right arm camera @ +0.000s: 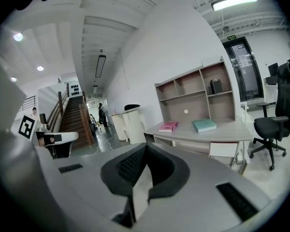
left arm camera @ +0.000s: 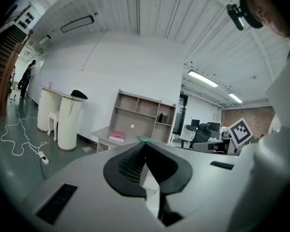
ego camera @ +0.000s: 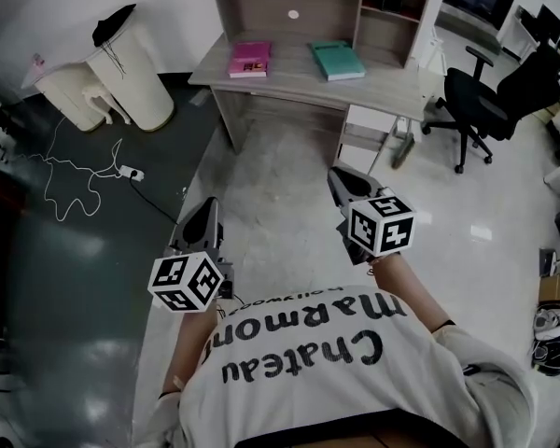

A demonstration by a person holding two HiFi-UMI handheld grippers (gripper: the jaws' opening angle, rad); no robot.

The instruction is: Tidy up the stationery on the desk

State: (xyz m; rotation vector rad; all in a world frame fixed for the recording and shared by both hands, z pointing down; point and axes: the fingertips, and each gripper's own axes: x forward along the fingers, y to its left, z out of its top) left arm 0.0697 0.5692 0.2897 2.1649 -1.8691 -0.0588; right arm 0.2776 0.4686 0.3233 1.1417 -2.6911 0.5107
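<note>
Fingers of left gripper point(ego camera: 203, 211) and right gripper point(ego camera: 342, 183) are pressed together, empty; desk point(ego camera: 299, 80) bearing pink book point(ego camera: 250, 59) and teal book point(ego camera: 336, 60) lies well ahead, right gripper nearer.

- The head view is dim and greyish. The floor point(ego camera: 280, 185) is pale on the right, with one small bright patch of glare, and falls into dark shadow on the left.
- Both gripper views bulge like a fisheye and have black corners.
- A ceiling lamp point(right arm camera: 234, 1) glows bright white; strip lamps point(left arm camera: 203, 79) light the left gripper view.
- The left gripper point(left arm camera: 144, 144) and right gripper point(right arm camera: 146, 146) look soft close to the lens, while the background is sharper.
</note>
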